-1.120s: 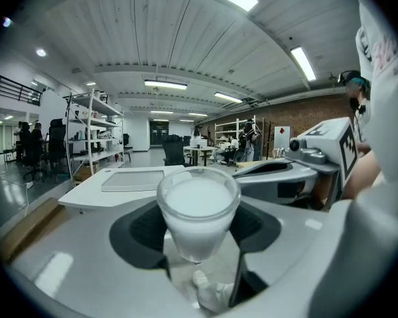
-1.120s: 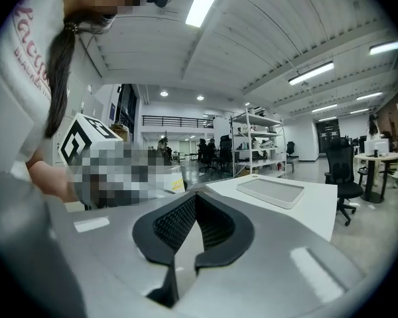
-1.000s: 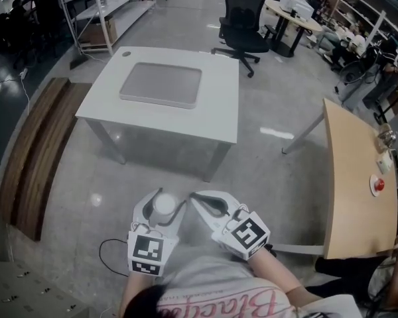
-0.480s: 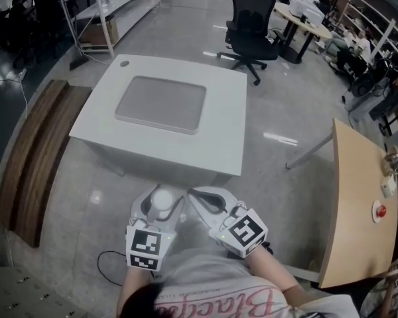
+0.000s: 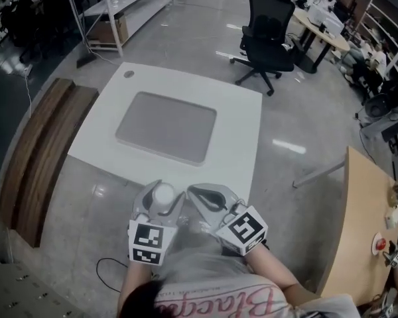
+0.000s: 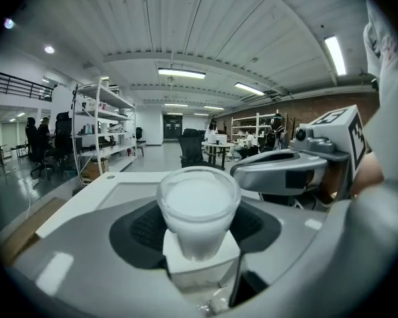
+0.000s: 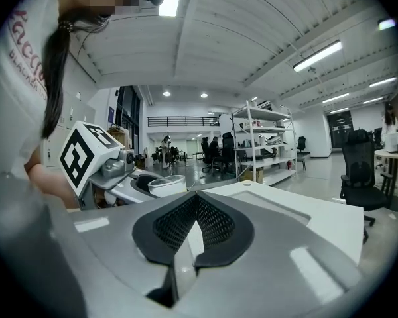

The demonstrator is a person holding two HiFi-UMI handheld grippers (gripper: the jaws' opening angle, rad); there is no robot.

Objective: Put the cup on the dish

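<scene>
Cup, only one, clamped in left hand-held gripper; right hand-held gripper closed, empty; one grey tray.

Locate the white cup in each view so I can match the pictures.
Head view: cup bottom centre, held in the left claw.
Left gripper view: cup dead centre, between the pads.
Right gripper view: cup small, left of centre, beyond the shut right claw.
Shared landmark: the white table ahead, in all three.
</scene>
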